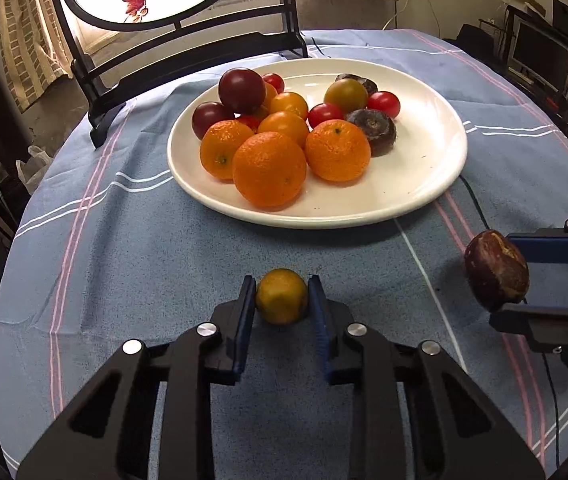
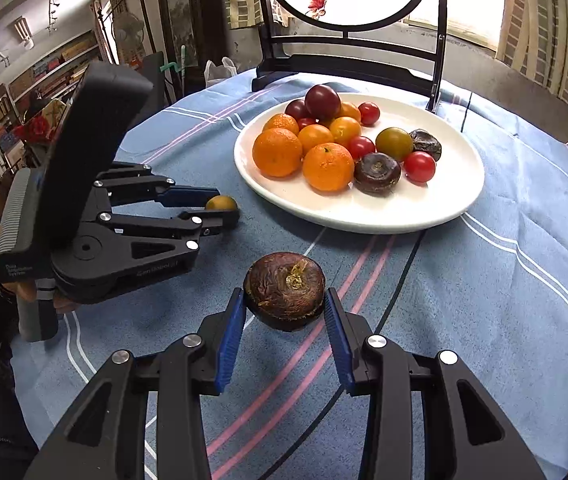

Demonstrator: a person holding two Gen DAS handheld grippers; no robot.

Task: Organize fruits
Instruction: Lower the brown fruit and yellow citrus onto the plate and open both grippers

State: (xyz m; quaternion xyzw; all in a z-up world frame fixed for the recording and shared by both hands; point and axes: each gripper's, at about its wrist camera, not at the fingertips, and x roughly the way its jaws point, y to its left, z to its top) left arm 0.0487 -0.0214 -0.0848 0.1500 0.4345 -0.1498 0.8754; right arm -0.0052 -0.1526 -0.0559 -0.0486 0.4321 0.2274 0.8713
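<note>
**Two fruits gripped beside the plate**

A small yellow-orange fruit (image 1: 282, 296) sits clamped in the left tool (image 1: 282, 300) on the blue-clothed surface (image 1: 124, 240). The right tool (image 2: 284, 304) grips a brown wrinkled fruit (image 2: 284, 294). Both are near the white plate (image 1: 424, 184) of piled fruit.

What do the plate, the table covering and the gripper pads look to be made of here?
Plate: probably glazed white ceramic; smooth, glossy, with soft highlights on its rim. Table covering: woven cloth, matte blue with pink and white stripes; it creases and drapes over the edge. Pads of the left gripper: blue, ribbed, likely rubber or soft plastic, on black hard-plastic fingers.
</note>
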